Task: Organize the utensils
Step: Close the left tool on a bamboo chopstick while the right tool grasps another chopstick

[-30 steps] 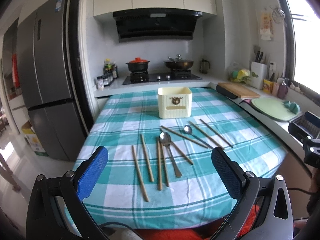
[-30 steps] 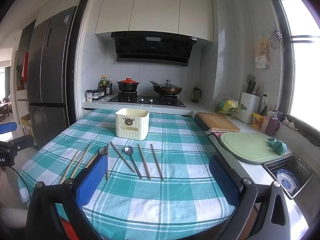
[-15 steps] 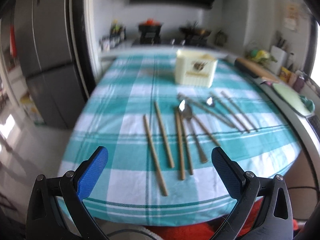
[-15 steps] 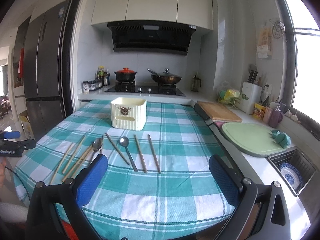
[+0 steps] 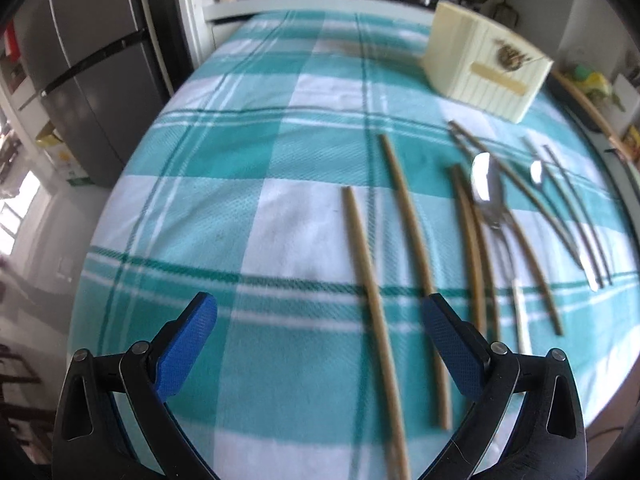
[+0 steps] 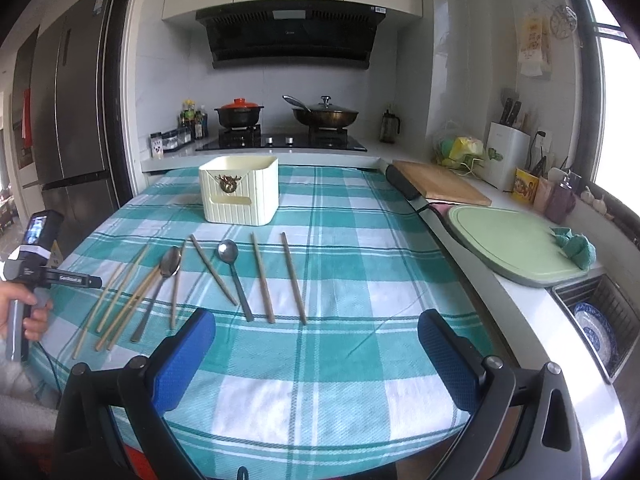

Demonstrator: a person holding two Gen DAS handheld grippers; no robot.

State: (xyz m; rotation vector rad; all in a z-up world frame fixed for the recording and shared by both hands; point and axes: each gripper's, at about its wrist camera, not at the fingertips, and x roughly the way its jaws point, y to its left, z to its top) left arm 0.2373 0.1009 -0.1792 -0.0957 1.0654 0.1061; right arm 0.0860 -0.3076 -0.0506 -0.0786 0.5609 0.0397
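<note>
Utensils, chopsticks (image 5: 372, 292) and spoons (image 6: 230, 254), lie loose on the bench (image 6: 360, 280) before the cream holder (image 6: 239, 190). Our left tongs (image 5: 320, 332) hang open above the leftmost chopstick; right tongs (image 6: 316, 350) are open and empty. We judge that gripping comes next.

The tablecloth (image 6: 340, 240) is a teal-and-white plaid. The holder (image 6: 240, 196) is cream with ribbed sides, the chopsticks (image 6: 262, 276) tan, the spoons (image 6: 228, 250) silver, the gripper pads (image 6: 180, 364) blue.
</note>
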